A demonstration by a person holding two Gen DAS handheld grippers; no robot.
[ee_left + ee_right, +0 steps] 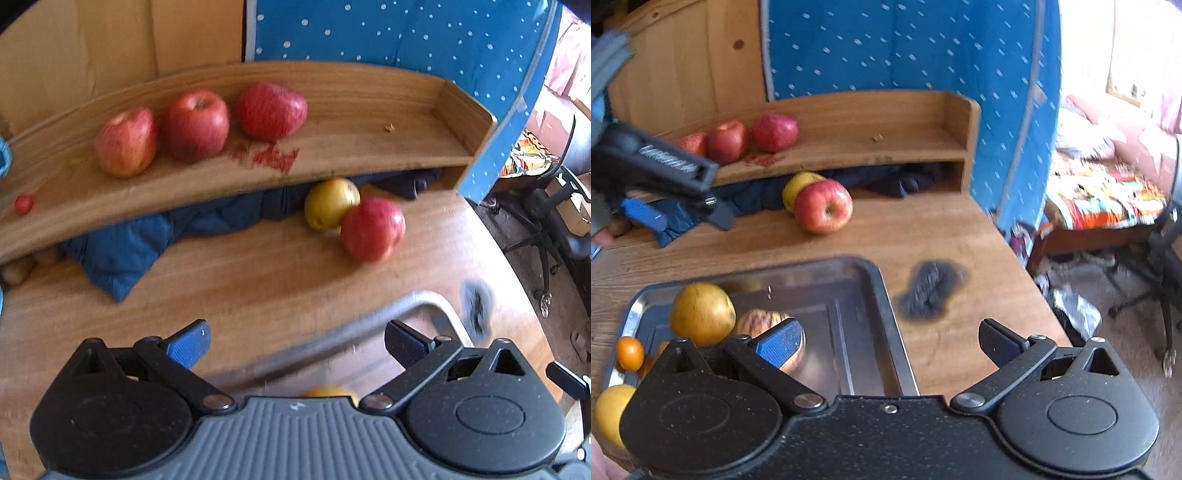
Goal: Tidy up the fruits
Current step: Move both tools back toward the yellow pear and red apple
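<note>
Right wrist view: right gripper spread empty above metal tray; left gripper likewise apart, raised near shelf.

Motion blurs the dark patch on the tabletop. The yellow fruit is cut by the near left edge; the yellow apple hides partly behind the red apple.

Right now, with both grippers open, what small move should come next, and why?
Probably the left gripper should advance toward the red apple on the table. It is open and empty, the apple lies ahead touching the yellow fruit, and the tray already holds fruit. The right gripper hangs open over the tray.
</note>
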